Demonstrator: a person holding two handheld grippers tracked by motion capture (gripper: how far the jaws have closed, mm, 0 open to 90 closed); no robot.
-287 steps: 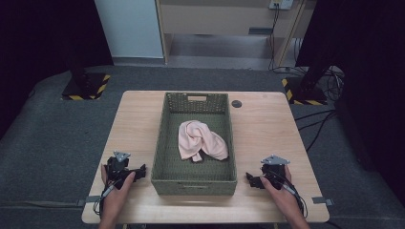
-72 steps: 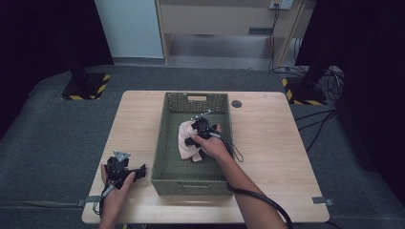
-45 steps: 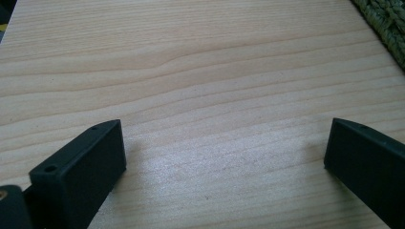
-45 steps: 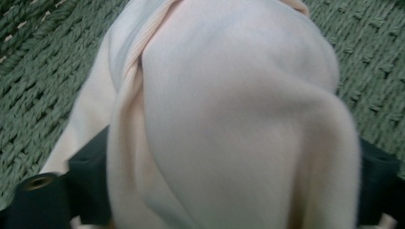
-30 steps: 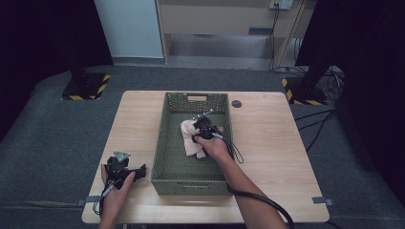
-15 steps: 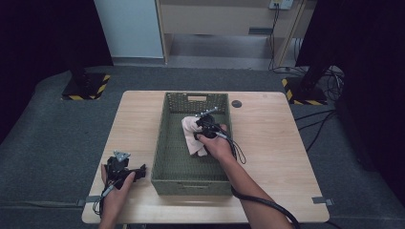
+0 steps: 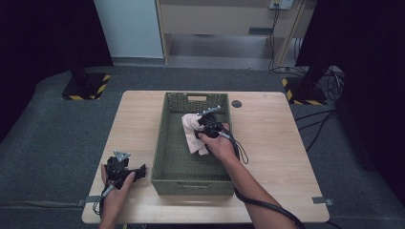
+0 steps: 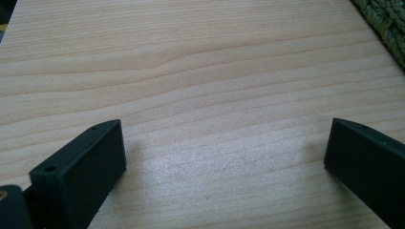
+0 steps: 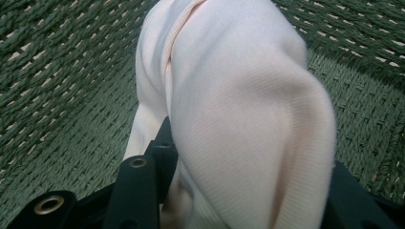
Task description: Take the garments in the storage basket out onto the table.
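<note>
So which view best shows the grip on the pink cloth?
The right gripper view: the pink cloth bulges between the right gripper's closed jaws. The high view shows it small, lifted inside the green basket. The left gripper view shows bare table instead.

High view looks down on the whole worktop (image 7: 267,143); each claw view sits close, sharing its basket (image 7: 165,157).

Left gripper (image 7: 125,168): held low at the person's near left, fingers (image 8: 81,174) spread wide apart, nothing between them.
Right gripper (image 7: 204,125): arm stretched forward, fingers (image 9: 138,191) clamped tight, raised.
</note>
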